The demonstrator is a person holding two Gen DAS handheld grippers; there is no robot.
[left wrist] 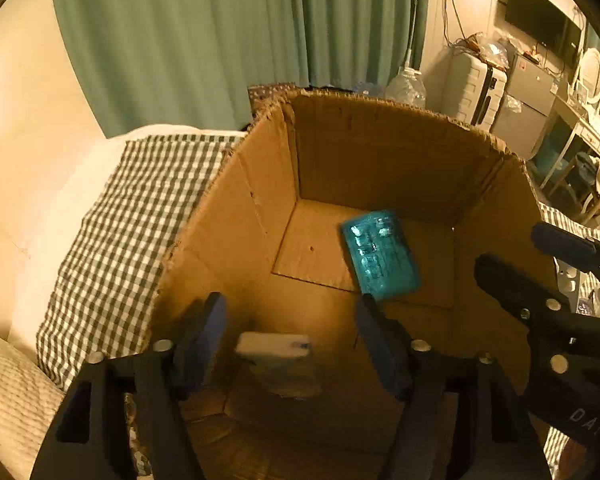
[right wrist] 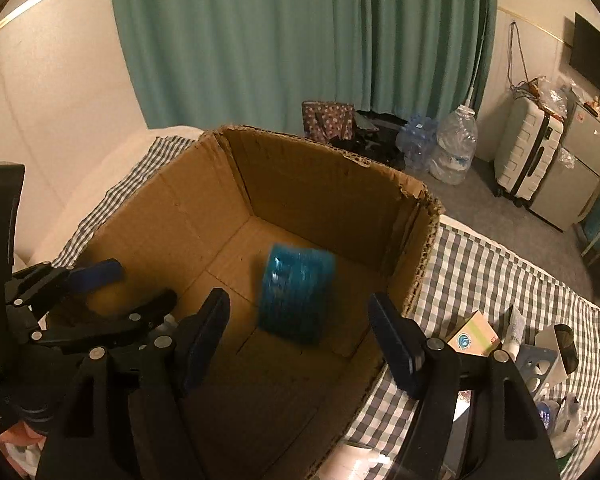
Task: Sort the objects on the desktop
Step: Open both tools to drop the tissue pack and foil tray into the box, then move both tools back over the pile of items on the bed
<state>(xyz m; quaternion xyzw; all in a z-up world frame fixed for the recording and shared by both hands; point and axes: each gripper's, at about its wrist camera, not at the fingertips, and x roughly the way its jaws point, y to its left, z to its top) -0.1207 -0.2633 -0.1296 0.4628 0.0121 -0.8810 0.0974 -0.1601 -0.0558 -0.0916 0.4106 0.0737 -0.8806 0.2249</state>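
- Teal packet [left wrist: 380,257] is seen on the floor of the cardboard box [left wrist: 384,148], ahead of the left gripper [left wrist: 290,330] and slightly to the right of its right finger; in the right wrist view it appears blurred [right wrist: 296,292], ahead of the right gripper [right wrist: 300,332] and between the lines of its two fingers.
- A white block [left wrist: 274,346] is seen between the left gripper's fingers, inside the box; no pad is seen pressing on it, and whether it rests on the box floor cannot be told.
- The left gripper's jaws are spread wide, and nothing is pinched by them.
- The right gripper's jaws are likewise spread, with nothing gripped; its right finger is placed over the box's near right wall.
- Both grippers are pointed down into the box, side by side; each is visible in the other's view.
- The box is set on a checked cloth [right wrist: 480,264].
- To the right of the right gripper, outside the box, a small carton [right wrist: 474,334] and other small items are seen on the cloth.
- A green curtain [right wrist: 300,40] is hung behind the box.
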